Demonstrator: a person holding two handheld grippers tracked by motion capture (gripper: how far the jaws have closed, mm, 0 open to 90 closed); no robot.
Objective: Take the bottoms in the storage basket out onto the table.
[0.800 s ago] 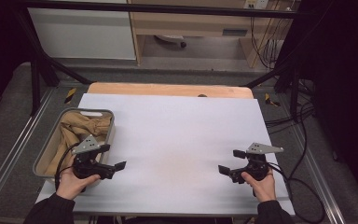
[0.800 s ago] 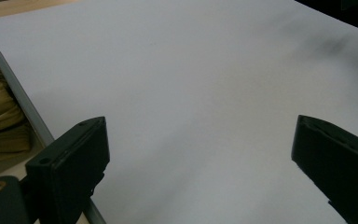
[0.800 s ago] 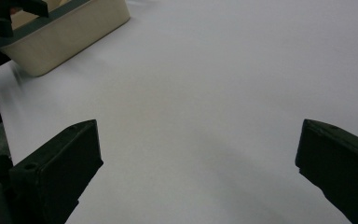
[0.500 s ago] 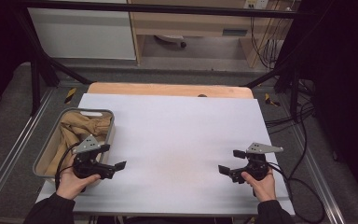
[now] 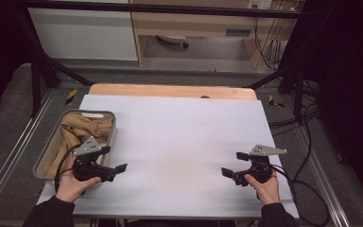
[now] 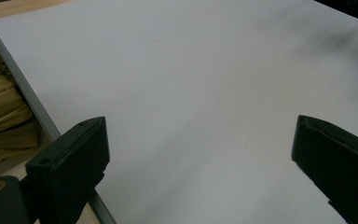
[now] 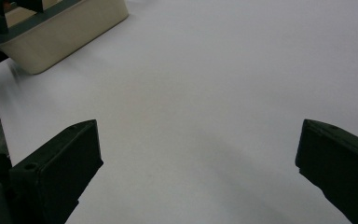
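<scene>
**High view: both grippers idle, cloth waiting in the bin**

High view has the left gripper (image 5: 116, 169) hovering low over the white surface (image 5: 179, 137), jaws spread wide with nothing between them. Same story in the left gripper view, just bare sheet between the two black jaws. The right gripper (image 5: 234, 165) is well apart on the other side, jaws spread too, nothing held.

Just beside the left gripper sits the grey bin (image 5: 101, 115) at the left edge of the surface, with a tan cloth (image 5: 78, 135) bunched up inside it. The bin's long axis runs away from the person, near end by the left hand (image 5: 73, 187), far end toward the wooden strip at the back. The cloth is crumpled, so I can't tell any real direction for it.

My guess is the next step is fetching that cloth. I'd swing the left gripper over the rim, come down on a raised fold near the top, and pinch a good thick bunch so it lifts out cleanly without dragging the bin.
</scene>
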